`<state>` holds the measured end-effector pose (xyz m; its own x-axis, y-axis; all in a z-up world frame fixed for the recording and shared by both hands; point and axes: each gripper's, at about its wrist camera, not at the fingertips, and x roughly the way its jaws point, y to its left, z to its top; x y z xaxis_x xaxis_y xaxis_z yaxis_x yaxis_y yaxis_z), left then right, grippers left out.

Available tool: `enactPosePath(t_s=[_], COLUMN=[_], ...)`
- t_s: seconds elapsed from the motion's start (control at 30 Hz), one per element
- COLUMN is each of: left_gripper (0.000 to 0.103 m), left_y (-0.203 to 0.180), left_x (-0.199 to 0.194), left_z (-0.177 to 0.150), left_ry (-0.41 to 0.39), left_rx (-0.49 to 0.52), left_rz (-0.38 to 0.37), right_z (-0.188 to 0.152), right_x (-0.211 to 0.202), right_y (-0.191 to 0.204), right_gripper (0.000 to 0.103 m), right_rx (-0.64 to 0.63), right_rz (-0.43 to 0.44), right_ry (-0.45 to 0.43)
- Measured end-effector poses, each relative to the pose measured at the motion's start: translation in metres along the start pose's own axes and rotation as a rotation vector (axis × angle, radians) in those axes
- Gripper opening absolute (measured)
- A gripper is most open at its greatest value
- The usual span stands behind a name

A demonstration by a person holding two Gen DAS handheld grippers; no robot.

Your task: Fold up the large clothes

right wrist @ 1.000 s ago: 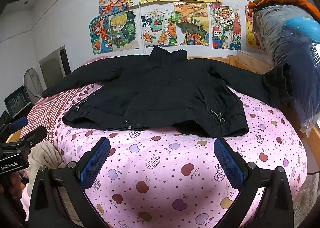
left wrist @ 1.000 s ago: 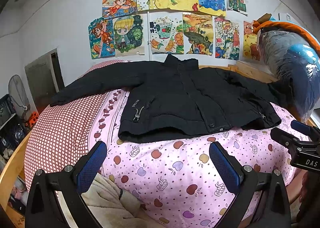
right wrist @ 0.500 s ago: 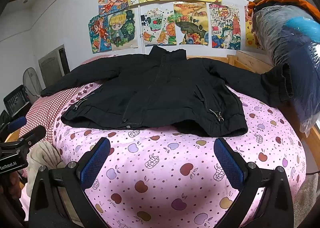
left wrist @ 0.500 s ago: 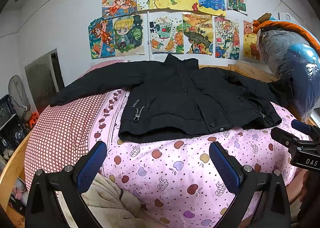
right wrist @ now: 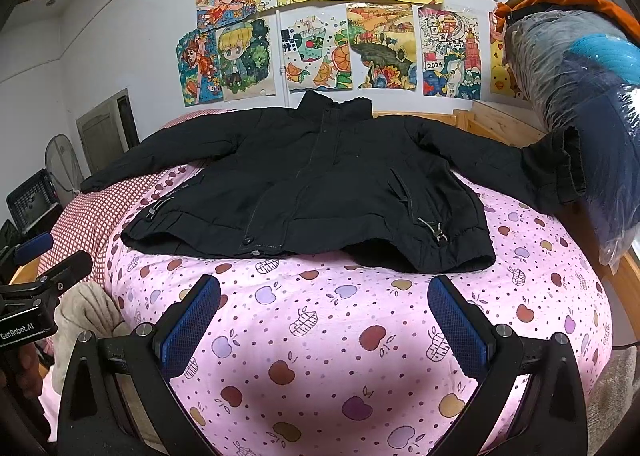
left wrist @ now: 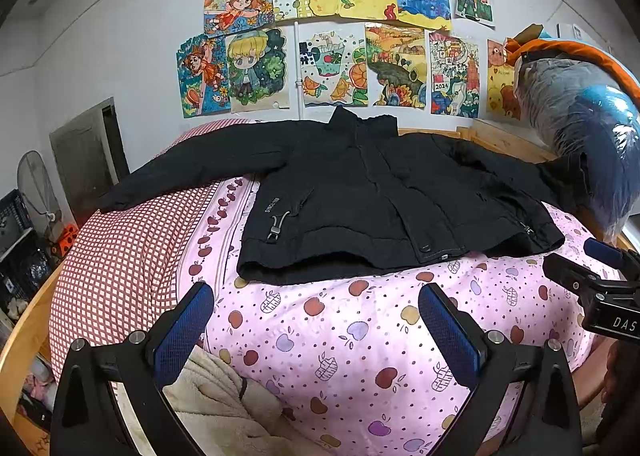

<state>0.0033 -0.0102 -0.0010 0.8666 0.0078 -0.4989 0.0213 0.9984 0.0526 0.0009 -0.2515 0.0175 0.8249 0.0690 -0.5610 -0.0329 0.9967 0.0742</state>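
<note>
A black jacket (left wrist: 372,200) lies spread flat, front up, on the pink apple-print bed cover (left wrist: 360,340), both sleeves stretched out sideways. It also shows in the right wrist view (right wrist: 320,184). My left gripper (left wrist: 316,320) is open and empty, held short of the jacket's hem near the bed's front edge. My right gripper (right wrist: 324,312) is open and empty, also short of the hem. The jacket's right sleeve cuff (right wrist: 560,164) rests against a plastic-wrapped bundle.
A red checked sheet (left wrist: 120,248) covers the bed's left side. A beige fleece (left wrist: 216,400) hangs at the front left. A large plastic-wrapped bedding bundle (right wrist: 584,104) stands at the right. The wooden bed frame (right wrist: 496,124) runs behind. A fan (left wrist: 36,192) and crates stand at the left.
Both grippers have barely shifted; the jacket lies as before and the jaws stay open.
</note>
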Motion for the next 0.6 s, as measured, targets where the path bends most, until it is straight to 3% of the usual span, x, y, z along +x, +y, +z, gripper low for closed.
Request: enactPosePath(t_s=[0.43, 0.6], left_gripper=[0.103, 0.103], left_y=[0.002, 0.009], left_x=[0.006, 0.023], left_z=[-0.003, 0.002], left_ry=[0.014, 0.072], left_rx=[-0.009, -0.044], left_rz=[0.007, 0.025], right_z=[-0.001, 0.006], right_x=[0.002, 0.016], right_y=[-0.003, -0.005], right_gripper=[0.102, 0.102], right_rx=[0.002, -0.003], right_rz=[-0.008, -0.038], right_ry=[0.02, 0.109])
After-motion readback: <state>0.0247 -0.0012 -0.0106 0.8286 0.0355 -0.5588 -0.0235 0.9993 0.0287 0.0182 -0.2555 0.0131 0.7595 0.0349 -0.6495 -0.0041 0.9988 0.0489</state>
